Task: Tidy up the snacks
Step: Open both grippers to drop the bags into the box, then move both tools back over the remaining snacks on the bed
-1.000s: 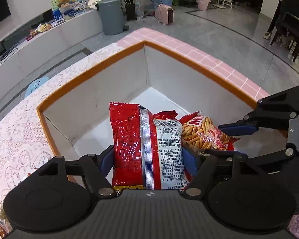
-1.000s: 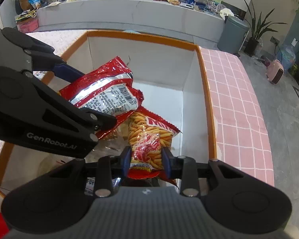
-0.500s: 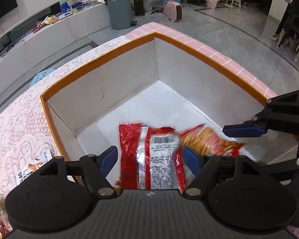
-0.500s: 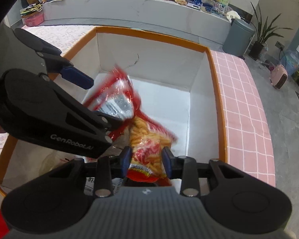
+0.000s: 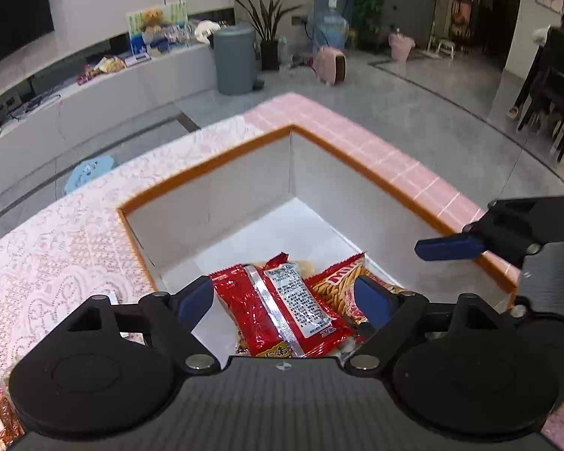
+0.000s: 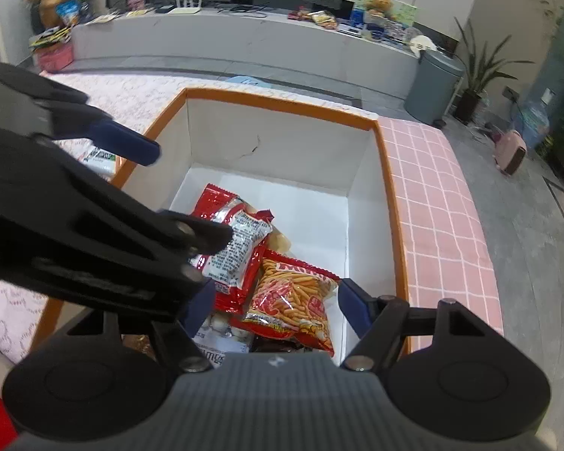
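Note:
A white box with an orange rim (image 5: pixel 361 167) (image 6: pixel 282 107) stands on the table. A red snack bag with a silver seam (image 5: pixel 282 310) (image 6: pixel 237 246) lies inside it. A bag of orange stick snacks (image 5: pixel 338 287) (image 6: pixel 295 298) lies beside it, partly under it. Other packets lie beneath them (image 6: pixel 222 332). My left gripper (image 5: pixel 285 300) is open and empty above the box. My right gripper (image 6: pixel 274 306) is open and empty above the stick snacks. Each gripper shows in the other's view.
The box sits on a lace cloth (image 5: pixel 56 255) and a pink checked cloth (image 6: pixel 443 203). A packet (image 6: pixel 99 159) lies on the table left of the box. A grey bin (image 5: pixel 233 58) stands on the floor beyond the table.
Both grippers opened and let go of their bags. The red bag and the stick snacks dropped into the box. Both grippers rose and drew back.

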A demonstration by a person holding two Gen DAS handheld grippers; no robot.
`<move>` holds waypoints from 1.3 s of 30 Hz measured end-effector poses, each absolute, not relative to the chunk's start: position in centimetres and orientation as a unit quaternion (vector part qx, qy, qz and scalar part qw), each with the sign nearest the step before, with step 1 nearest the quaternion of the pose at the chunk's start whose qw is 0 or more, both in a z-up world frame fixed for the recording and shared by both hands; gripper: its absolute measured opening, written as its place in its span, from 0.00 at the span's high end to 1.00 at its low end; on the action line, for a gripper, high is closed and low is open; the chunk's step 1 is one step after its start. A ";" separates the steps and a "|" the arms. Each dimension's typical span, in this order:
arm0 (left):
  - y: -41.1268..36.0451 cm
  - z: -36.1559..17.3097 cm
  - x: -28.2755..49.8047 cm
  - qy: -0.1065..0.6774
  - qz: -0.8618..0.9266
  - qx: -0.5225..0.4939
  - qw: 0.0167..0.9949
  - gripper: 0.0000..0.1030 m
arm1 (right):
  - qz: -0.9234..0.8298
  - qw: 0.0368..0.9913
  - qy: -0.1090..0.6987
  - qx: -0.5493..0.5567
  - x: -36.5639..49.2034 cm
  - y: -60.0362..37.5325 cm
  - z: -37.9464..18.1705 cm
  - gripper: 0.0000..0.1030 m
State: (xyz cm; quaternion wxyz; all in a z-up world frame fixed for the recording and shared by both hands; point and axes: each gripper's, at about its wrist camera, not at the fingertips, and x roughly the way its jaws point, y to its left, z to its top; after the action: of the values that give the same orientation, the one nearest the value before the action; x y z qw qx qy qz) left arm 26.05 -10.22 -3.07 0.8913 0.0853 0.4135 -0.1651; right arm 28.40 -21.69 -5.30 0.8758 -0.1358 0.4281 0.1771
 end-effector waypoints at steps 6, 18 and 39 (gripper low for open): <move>-8.7 -1.0 24.2 0.393 -0.159 0.055 0.904 0.00 | 0.168 0.884 0.424 -0.103 27.5 -21.5 -4.3 0.28; -0.9 1.0 20.9 0.369 -0.118 -0.060 0.920 0.00 | 0.170 0.918 0.344 -0.095 23.2 -17.4 -2.1 0.25; 16.4 -3.8 16.9 0.391 0.021 -0.177 0.903 0.19 | 0.231 0.927 0.278 -0.100 21.1 -3.1 -4.9 0.23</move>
State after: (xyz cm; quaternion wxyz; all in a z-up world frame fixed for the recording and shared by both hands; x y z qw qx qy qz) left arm 16.94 16.36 -3.76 0.9031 -0.1772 0.3906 0.0213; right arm 21.13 -3.13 -4.86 0.9271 -0.0996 0.2780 0.2309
